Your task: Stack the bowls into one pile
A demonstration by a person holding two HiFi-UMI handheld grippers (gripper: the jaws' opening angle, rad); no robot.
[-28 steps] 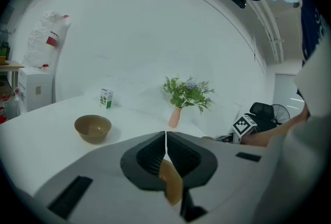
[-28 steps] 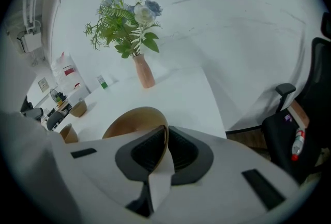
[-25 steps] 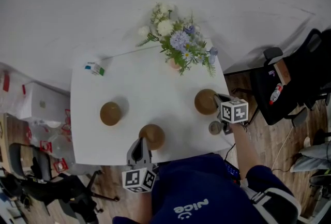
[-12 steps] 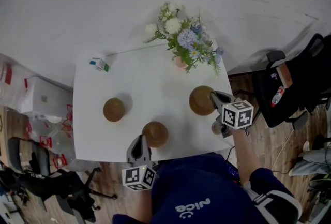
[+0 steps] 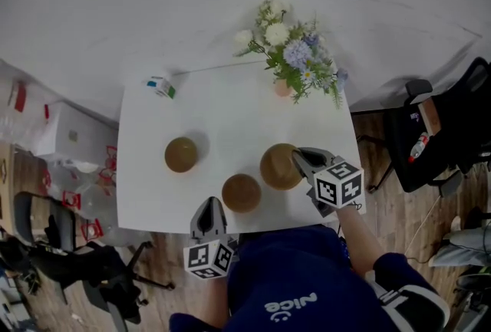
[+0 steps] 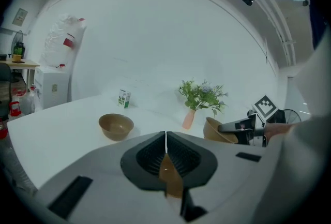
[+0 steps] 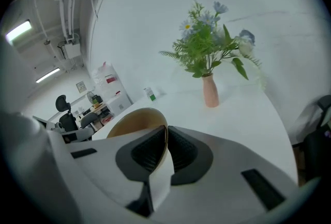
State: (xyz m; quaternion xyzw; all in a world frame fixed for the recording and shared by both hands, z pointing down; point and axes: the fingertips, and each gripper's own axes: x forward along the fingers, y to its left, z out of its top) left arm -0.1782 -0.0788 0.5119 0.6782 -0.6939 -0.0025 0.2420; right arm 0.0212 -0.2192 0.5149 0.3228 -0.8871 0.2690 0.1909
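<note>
Three brown bowls are on or over the white table (image 5: 230, 119). One bowl (image 5: 182, 154) stands alone at the left and also shows in the left gripper view (image 6: 116, 125). My left gripper (image 5: 212, 207) (image 6: 165, 141) is shut on the rim of the near-middle bowl (image 5: 242, 192), a brown sliver of which shows between its pads (image 6: 170, 176). My right gripper (image 5: 297, 159) (image 7: 166, 134) is shut on the rim of the third bowl (image 5: 279, 166) (image 7: 133, 123). It holds that bowl tilted above the table, just right of the near-middle bowl.
A pink vase of flowers (image 5: 282, 87) stands at the table's far right. A small carton (image 5: 161, 86) sits at the far left corner. Black chairs stand off the table to the right (image 5: 453, 131) and lower left (image 5: 84, 277).
My right gripper has lifted its bowl off the table's right side and carried it left, up close to the near-middle bowl. The left gripper has barely shifted.
</note>
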